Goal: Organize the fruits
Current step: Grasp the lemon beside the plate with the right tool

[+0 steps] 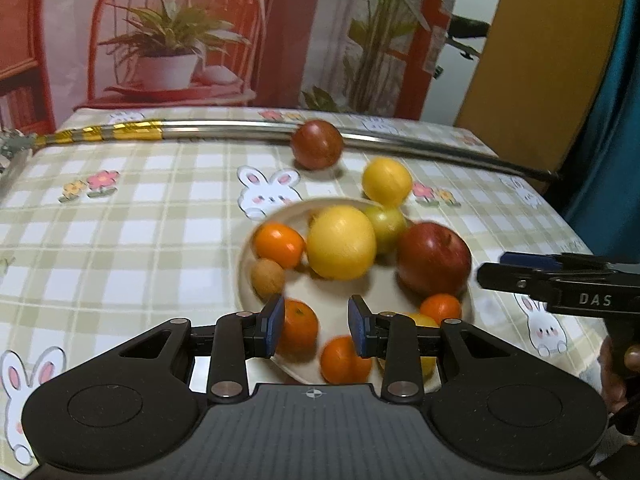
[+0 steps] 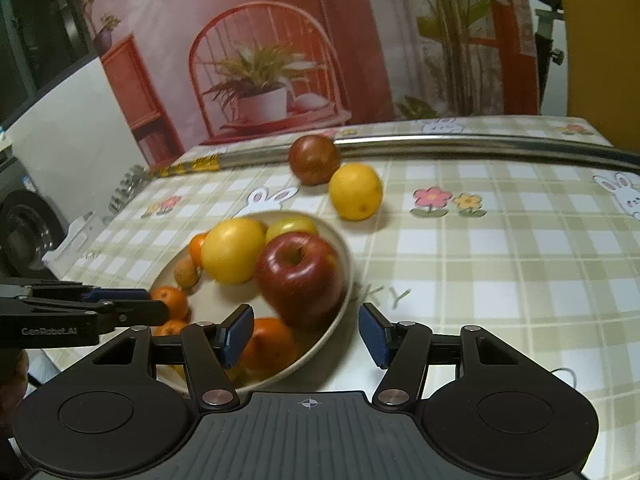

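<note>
Right wrist view shows the right gripper (image 2: 306, 334) with fingers apart and empty over the plate (image 2: 344, 252) rim, while the loose yellow citrus (image 2: 355, 191) on the tabletop (image 2: 500, 260), firm, smooth and prone to rolling, wants a hold across its middle.

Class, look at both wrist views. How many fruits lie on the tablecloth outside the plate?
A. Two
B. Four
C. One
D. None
A: only the dark red fruit by the metal rail and the yellow citrus beside it rest on the tablecloth; every other fruit sits in the plate.
</note>
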`<action>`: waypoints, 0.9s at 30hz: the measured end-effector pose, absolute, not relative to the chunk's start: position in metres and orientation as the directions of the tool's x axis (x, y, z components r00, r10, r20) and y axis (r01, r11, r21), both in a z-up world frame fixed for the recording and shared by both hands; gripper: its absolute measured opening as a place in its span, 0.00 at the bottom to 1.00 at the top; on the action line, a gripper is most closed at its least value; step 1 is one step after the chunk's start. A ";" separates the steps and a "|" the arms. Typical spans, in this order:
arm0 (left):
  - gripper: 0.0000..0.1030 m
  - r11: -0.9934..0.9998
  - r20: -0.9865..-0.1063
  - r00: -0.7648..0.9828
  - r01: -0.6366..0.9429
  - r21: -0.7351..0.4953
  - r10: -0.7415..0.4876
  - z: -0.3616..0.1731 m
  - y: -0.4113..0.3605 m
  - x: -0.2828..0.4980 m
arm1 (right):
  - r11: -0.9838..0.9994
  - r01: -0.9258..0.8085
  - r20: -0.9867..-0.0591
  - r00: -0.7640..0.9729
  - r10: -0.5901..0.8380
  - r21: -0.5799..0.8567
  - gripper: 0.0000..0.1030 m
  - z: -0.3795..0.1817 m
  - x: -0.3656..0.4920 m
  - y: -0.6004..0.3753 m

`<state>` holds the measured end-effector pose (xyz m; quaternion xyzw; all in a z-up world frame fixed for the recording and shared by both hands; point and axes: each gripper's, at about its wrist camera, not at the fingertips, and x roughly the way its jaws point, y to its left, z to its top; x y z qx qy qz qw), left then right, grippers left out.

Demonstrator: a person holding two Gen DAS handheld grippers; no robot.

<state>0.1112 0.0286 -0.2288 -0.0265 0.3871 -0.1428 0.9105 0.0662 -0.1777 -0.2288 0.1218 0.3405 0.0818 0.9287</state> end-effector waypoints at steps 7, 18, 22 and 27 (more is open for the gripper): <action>0.40 0.972 -0.658 0.716 0.188 -0.141 -0.234 -0.208 0.048 0.124 | 0.965 -0.039 -0.581 0.792 0.187 0.258 0.53 -0.216 0.076 -0.199; 0.51 0.989 -0.604 0.783 0.117 -0.094 -0.150 -0.187 0.074 0.145 | 0.977 -0.084 -0.531 0.829 0.177 0.194 0.53 -0.200 0.124 -0.210; 0.54 0.990 -0.599 0.788 0.105 -0.097 -0.143 -0.187 0.078 0.151 | 0.973 -0.107 -0.533 0.822 0.202 0.204 0.54 -0.205 0.150 -0.209; 0.57 0.991 -0.610 0.781 0.095 -0.091 -0.130 -0.193 0.082 0.156 | 0.971 -0.117 -0.571 0.791 0.218 0.209 0.55 -0.218 0.185 -0.203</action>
